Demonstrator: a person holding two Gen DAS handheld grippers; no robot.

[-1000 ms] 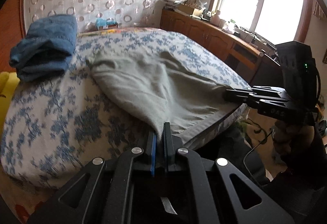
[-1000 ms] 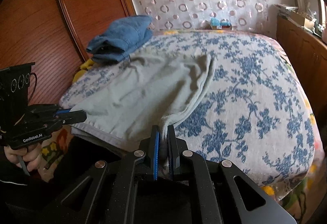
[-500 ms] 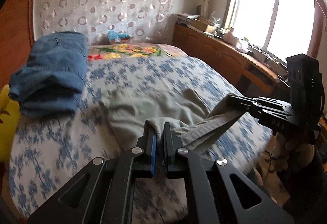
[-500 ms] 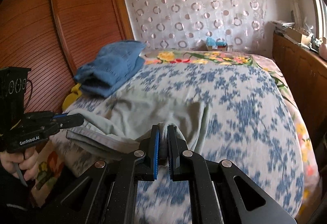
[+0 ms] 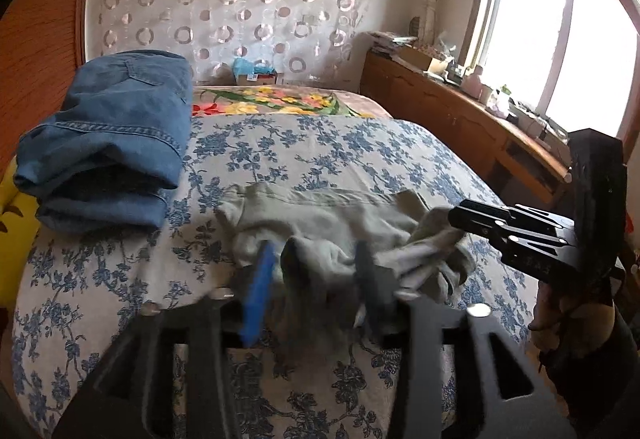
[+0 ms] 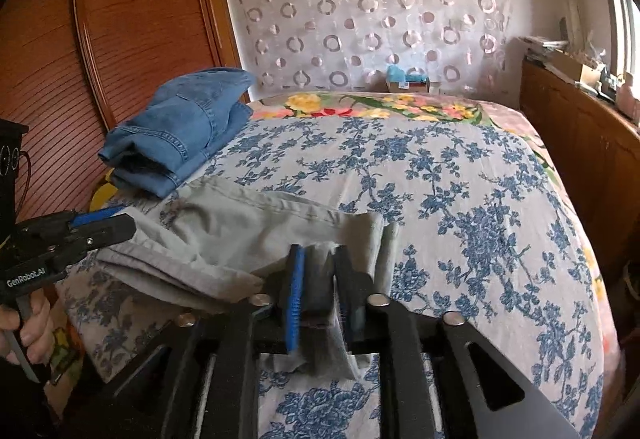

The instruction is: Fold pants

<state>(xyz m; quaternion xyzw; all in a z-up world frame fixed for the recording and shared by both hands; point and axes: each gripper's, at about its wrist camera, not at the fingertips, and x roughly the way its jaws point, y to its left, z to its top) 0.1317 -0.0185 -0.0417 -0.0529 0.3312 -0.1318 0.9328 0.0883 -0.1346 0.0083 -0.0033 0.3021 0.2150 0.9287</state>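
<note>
One folded jeans pile [image 5: 108, 143] lies beside grey pants [image 5: 320, 223] on bed [image 5: 360, 147]

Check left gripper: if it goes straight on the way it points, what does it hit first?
The grey pants, bunched right at the open left gripper; past them only bedspread. Depth unclear.

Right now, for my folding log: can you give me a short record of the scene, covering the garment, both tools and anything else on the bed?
garment: grey pants, bunched on the floral bedspread
left tool: open, pants cloth between its fingers
right tool: fingers astride a pants fold; grip unclear
nearby: folded blue jeans, beside the pants
fold: not neat yet
</note>
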